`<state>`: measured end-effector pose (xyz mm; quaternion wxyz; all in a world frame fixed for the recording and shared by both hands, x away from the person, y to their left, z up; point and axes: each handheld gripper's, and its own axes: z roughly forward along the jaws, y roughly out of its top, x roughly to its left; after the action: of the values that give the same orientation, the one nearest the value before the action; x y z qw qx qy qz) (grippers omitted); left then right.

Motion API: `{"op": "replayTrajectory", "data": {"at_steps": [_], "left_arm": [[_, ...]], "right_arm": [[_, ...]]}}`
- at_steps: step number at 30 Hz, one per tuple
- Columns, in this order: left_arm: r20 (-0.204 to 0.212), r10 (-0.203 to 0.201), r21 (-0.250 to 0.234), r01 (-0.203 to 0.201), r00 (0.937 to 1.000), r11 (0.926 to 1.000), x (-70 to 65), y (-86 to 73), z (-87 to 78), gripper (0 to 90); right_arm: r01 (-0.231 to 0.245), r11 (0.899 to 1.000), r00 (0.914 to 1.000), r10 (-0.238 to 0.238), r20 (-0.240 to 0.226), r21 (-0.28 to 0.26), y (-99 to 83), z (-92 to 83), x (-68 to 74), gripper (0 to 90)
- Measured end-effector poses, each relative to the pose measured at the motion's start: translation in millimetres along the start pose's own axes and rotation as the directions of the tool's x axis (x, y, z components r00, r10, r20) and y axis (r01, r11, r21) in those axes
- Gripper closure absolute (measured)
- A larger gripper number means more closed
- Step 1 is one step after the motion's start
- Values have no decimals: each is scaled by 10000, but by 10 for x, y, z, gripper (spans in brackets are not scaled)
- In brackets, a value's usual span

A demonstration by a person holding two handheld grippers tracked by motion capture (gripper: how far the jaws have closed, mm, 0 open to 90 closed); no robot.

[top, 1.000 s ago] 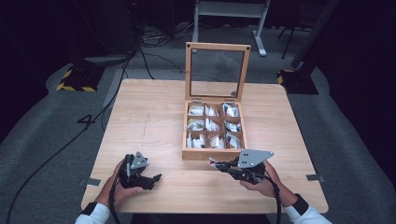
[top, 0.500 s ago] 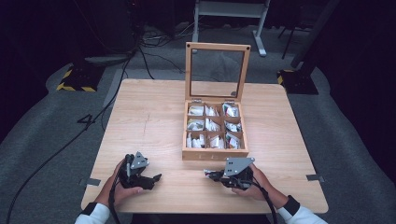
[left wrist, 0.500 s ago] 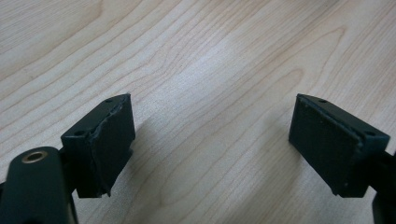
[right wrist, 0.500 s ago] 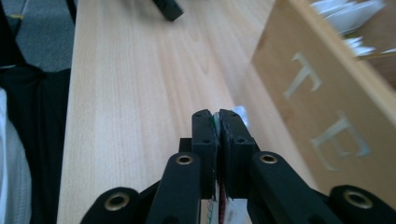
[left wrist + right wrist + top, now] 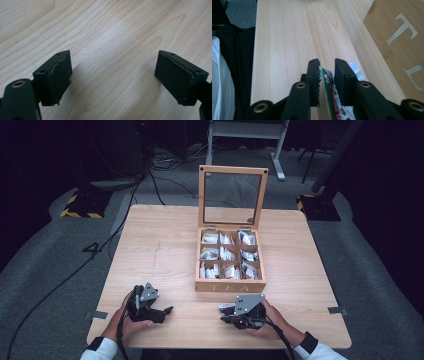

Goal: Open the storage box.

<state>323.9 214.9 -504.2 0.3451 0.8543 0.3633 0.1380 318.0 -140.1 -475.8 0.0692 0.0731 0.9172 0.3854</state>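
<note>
Box [image 5: 230, 285] front lettered "TEA", printed green-and-red sachet [image 5: 332, 96] between right gripper [image 5: 326, 72] jaws

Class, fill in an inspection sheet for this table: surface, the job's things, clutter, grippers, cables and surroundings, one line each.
Surface: pale wooden table, tape tabs at its side edges.
Job's things: wooden tea box with its glass lid upright, compartments holding packets; one tea packet between the right gripper's jaws, low over the table in front of the box.
Clutter: nothing seen.
Grippers: left gripper open, nothing between its jaws, resting near the front edge; right gripper has just been opening, with gaps showing beside the packet.
Cables: one trails from each gripper toward the person; more lie on the floor behind the table.
Surroundings: grey carpet, dark backdrop, a metal stand, a striped base.
</note>
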Motion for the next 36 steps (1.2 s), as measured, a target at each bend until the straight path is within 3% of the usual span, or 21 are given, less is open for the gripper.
{"op": "replayTrajectory", "data": {"at_steps": [6,15,22,27,32,36], "left_arm": [[-22,-3,-2,3,10000,10000,-1,0,-1,148],[-17,-43,-4,43,10000,10000,-4,0,1,149],[-158,-162,31,163,9997,9999,-14,18,17,142],[-340,-309,510,326,9989,9982,-25,86,9,158],[190,-213,125,210,9996,9997,-24,161,-28,167],[276,93,-93,-90,9996,9999,-6,258,-53,172]], "right_arm": [[-196,9994,9998,197,-27,273,-46,-16,42,477],[-365,9992,9992,368,177,-148,-108,-155,82,345],[-809,9952,9929,853,830,-549,-157,-307,-14,311],[-1012,9911,9841,1124,1378,-864,-187,-446,-97,301],[-1074,9857,9746,1303,1823,-1300,-189,-609,-166,299],[-1164,9809,9611,1507,2314,-1556,-199,-739,-282,302]]}}
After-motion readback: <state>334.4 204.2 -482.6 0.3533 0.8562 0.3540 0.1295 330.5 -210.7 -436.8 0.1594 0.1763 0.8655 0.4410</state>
